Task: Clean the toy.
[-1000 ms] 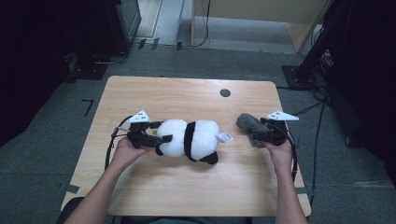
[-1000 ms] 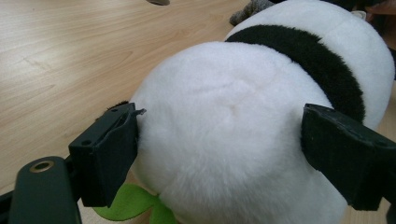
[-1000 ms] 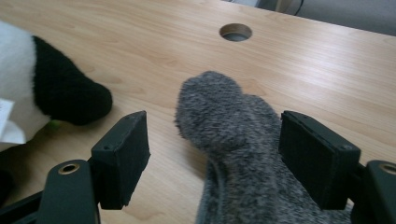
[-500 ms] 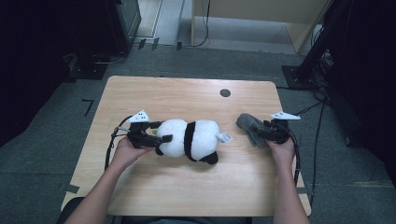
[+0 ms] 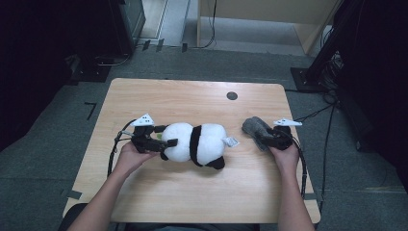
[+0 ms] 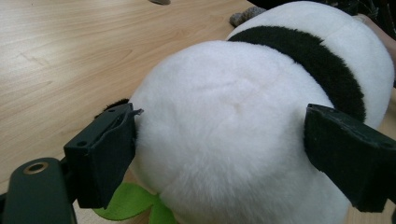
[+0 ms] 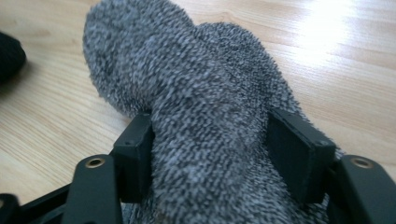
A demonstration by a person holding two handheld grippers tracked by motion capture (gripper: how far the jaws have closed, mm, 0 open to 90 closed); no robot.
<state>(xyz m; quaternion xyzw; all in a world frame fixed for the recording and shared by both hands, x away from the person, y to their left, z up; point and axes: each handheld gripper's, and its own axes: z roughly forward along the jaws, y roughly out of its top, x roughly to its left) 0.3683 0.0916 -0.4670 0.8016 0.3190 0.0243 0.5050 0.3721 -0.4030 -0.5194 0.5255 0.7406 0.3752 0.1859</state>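
While clamped, grey sock (image 7: 201, 116) between right tool (image 7: 212, 154) pads, panda (image 5: 195, 143) leftward.

No writing, brand, number or sign can be read anywhere here. The small white sewn-in tag (image 5: 231, 141) on the black-and-white plush panda (image 5: 195, 144) is too tiny to make out.

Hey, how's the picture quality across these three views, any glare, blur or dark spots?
High view: table evenly lit, surrounding floor falls into deep shadow, slightly soft. Left gripper view: panda plush sharp, white fur nearly washed out. Right gripper view: grey sock crisp near the claw, glare patch on wood at upper right.
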